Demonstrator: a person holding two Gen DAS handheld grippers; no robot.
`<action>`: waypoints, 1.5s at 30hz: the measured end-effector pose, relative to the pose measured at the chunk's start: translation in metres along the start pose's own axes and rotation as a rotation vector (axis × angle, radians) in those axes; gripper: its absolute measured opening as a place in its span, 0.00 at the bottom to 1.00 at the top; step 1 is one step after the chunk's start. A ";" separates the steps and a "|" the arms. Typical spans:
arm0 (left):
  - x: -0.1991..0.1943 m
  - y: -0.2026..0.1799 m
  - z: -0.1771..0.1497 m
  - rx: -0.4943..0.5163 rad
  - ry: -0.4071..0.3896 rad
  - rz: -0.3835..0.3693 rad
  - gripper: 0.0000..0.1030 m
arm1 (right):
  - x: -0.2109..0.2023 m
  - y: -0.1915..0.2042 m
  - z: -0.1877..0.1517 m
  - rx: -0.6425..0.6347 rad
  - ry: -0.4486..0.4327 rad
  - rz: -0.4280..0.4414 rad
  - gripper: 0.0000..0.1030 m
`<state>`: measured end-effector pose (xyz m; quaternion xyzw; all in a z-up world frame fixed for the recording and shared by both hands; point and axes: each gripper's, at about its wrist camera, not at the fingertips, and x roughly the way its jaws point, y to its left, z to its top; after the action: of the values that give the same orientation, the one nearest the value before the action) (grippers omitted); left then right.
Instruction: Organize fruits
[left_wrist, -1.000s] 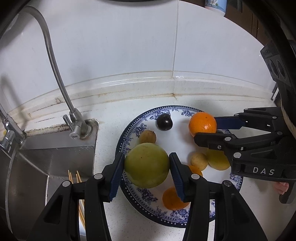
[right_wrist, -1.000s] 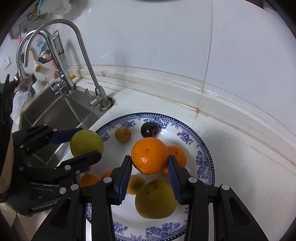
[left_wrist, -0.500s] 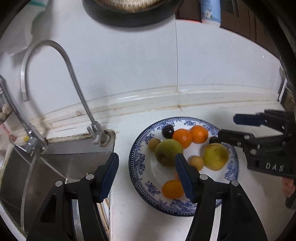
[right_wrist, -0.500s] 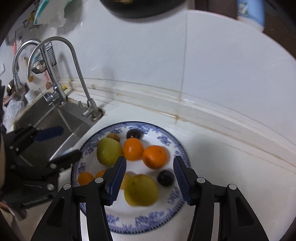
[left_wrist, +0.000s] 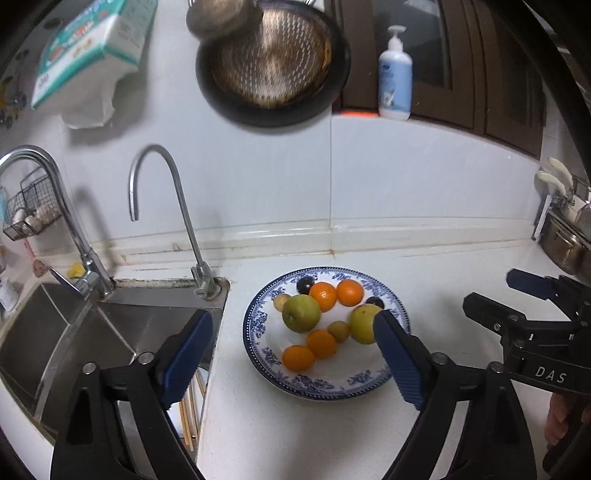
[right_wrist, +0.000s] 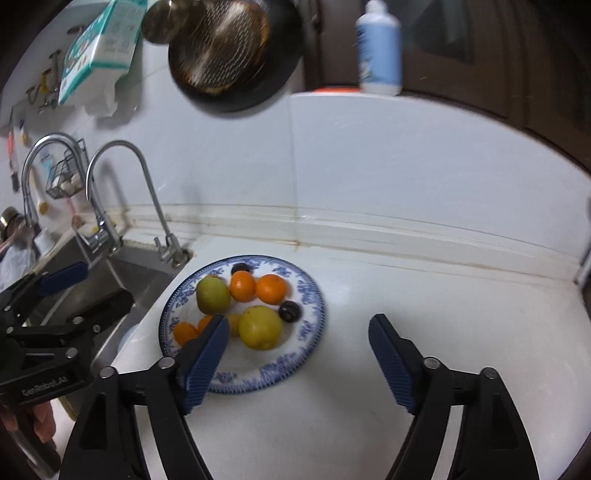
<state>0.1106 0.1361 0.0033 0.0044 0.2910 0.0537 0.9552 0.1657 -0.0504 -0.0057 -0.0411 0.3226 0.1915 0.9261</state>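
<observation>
Kitchen: white glossy counter (left_wrist: 332, 424), tiled wall, steel sink (left_wrist: 110, 332) beyond the left jaw.
Plate: round, blue-patterned china plate (left_wrist: 317, 384) ahead of both jaws, holding all the fruit.
Fruit: green apple (left_wrist: 301, 313), yellow pear (right_wrist: 260, 327), smooth oranges (left_wrist: 323, 295), dark plums (right_wrist: 289, 311).
Left gripper (left_wrist: 291, 354): jaws wide apart, gripping nothing.
Right gripper (right_wrist: 297, 358): jaws spread, empty, plate off its left finger.
</observation>
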 end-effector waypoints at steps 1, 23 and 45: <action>-0.006 -0.002 -0.001 0.004 -0.008 -0.005 0.90 | -0.009 -0.002 -0.004 0.010 -0.010 -0.013 0.79; -0.129 -0.045 -0.048 -0.014 -0.078 -0.015 0.98 | -0.143 -0.018 -0.074 0.049 -0.076 -0.077 0.90; -0.209 -0.078 -0.082 -0.004 -0.114 0.020 1.00 | -0.226 -0.022 -0.121 0.038 -0.124 -0.061 0.90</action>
<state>-0.0996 0.0347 0.0486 0.0084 0.2361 0.0637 0.9696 -0.0581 -0.1692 0.0366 -0.0216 0.2667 0.1591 0.9503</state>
